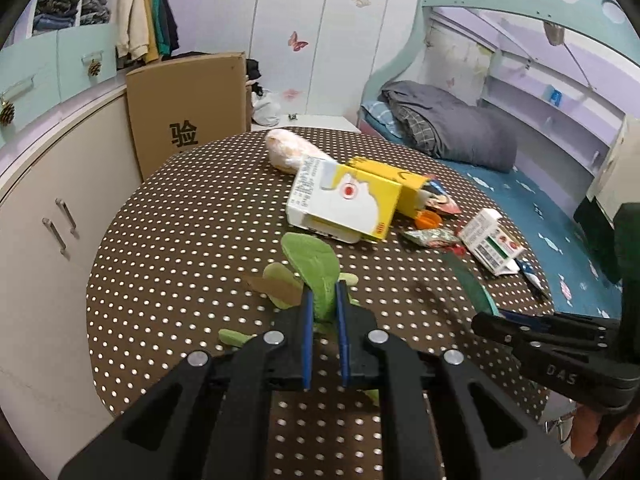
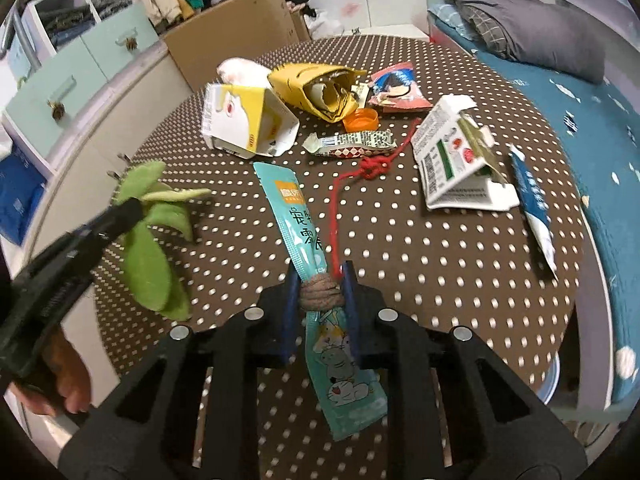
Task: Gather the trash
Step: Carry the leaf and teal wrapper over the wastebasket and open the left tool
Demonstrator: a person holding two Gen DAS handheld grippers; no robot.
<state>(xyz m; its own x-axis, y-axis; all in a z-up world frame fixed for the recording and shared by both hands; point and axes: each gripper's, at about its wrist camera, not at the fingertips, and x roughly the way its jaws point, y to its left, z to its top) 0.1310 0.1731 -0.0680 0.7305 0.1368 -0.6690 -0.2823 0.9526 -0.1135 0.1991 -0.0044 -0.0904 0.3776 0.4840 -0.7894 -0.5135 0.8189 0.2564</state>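
My left gripper [image 1: 322, 300] is shut on a bunch of green fabric leaves [image 1: 316, 264], held just above the brown dotted table [image 1: 180, 240]. The right wrist view shows the same leaves [image 2: 156, 240] hanging from it at the left. My right gripper [image 2: 320, 276] is shut on a teal snack sachet [image 2: 296, 216] together with a brown cord knot [image 2: 322, 292] tied to a red string [image 2: 372, 168]. More trash lies ahead: a yellow-and-white carton [image 2: 248, 120], a crumpled yellow box [image 2: 316, 88], an orange cap [image 2: 360, 120], a candy wrapper [image 2: 352, 142], a white printed box [image 2: 456, 156] and a blue wrapper [image 2: 532, 204].
A bagged bun [image 1: 288, 148] lies at the table's far edge. A cardboard box [image 1: 188, 108] stands behind the table, pale cabinets [image 1: 48, 220] run along the left, and a bed with a blue sheet [image 1: 520, 184] is on the right.
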